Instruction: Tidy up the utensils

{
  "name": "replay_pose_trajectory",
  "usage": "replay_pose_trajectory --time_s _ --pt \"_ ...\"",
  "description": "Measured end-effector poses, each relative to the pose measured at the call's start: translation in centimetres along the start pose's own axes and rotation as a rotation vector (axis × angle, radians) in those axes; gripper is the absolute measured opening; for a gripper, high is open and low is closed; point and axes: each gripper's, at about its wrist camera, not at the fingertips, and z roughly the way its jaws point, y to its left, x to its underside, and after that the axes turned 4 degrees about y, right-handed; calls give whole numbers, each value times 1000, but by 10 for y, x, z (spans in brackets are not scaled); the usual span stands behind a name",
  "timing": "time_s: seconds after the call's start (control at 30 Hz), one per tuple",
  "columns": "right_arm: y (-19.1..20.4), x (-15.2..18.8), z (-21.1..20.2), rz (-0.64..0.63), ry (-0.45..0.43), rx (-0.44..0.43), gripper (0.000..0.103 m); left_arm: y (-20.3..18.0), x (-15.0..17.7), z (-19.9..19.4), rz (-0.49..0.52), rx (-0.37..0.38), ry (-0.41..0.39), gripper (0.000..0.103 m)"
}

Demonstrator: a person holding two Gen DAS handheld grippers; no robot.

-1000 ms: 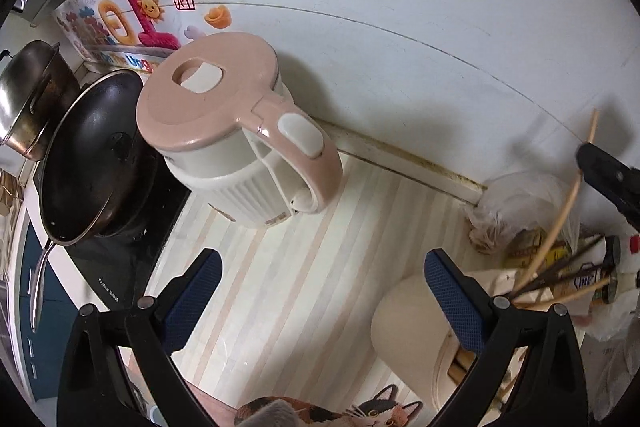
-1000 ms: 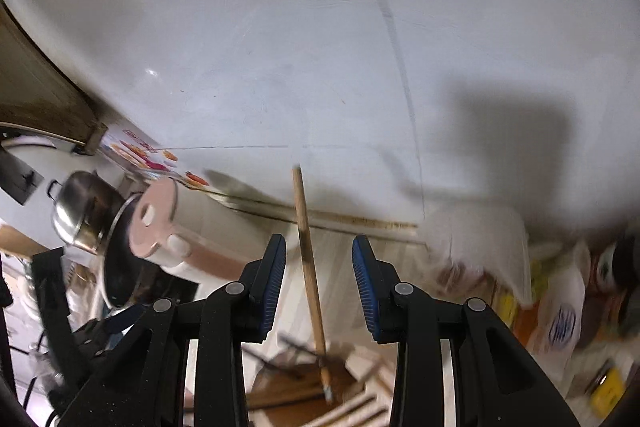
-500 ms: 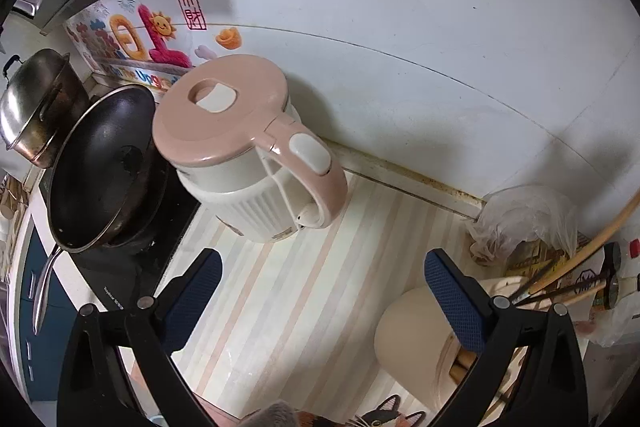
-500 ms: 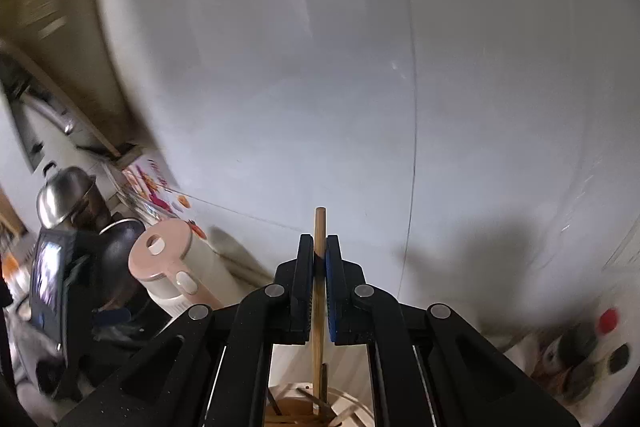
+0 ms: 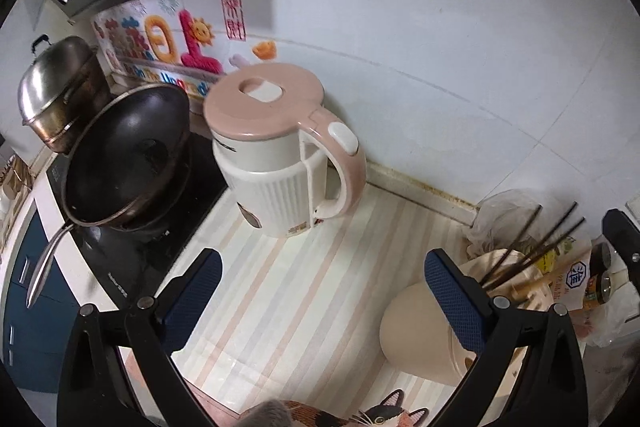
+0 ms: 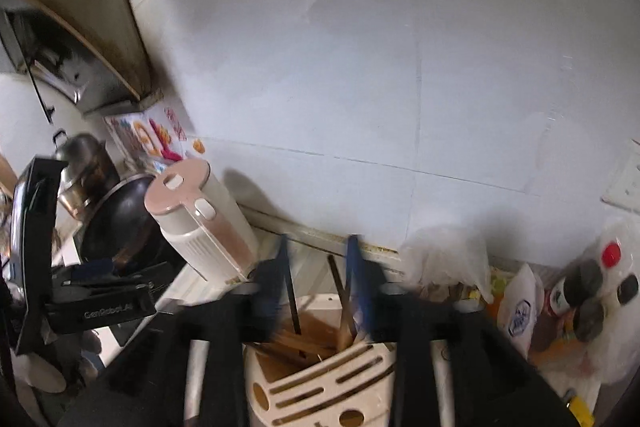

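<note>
Two grippers: hovering over striped worktop (image 5: 304, 291).
Left gripper (image 5: 320, 291): jaws gaping wide, gripping nothing.
Right gripper (image 6: 316, 279): jaws parted, blurred, above utensil holder (image 6: 320, 383) at 6 o'clock.
Chopsticks (image 6: 340, 299): standing in holder.

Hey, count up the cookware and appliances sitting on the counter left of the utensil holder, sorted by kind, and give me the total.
Kettle, pink and cream: 1
Black wok: 1
Steel lidded pot: 1
Total: 3
All stand left of the cream utensil holder, which holds chopsticks.
</note>
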Motion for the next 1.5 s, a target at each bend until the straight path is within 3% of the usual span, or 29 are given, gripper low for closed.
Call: replay_pose_trajectory --time_s 0.03,0.1,0.27,0.3,0.47,0.63,1.1,1.3,1.5 --pt "-4 2 -7 19 -10 3 64 1 3 -5 3 -2 -16 103" --pt "-10 9 -18 44 -17 17 69 1 11 -18 9 -13 -51 103" --pt "-16 44 -34 54 32 168 100 1 38 -44 28 -28 -114 103" --pt "-16 54 -35 50 53 200 101 1 46 -49 36 -26 -125 103" --pt "-12 98 -54 67 73 270 102 -5 81 -76 107 4 -158 103" --pt "5 128 -109 87 9 342 103 1 113 -114 167 66 -204 103" --pt "110 216 -272 159 -140 463 103 57 209 -217 300 166 -267 103" --pt "139 246 -319 178 -177 491 103 70 234 -251 306 195 -293 103" --pt "146 255 -344 182 -188 487 103 68 241 -269 307 191 -307 103"
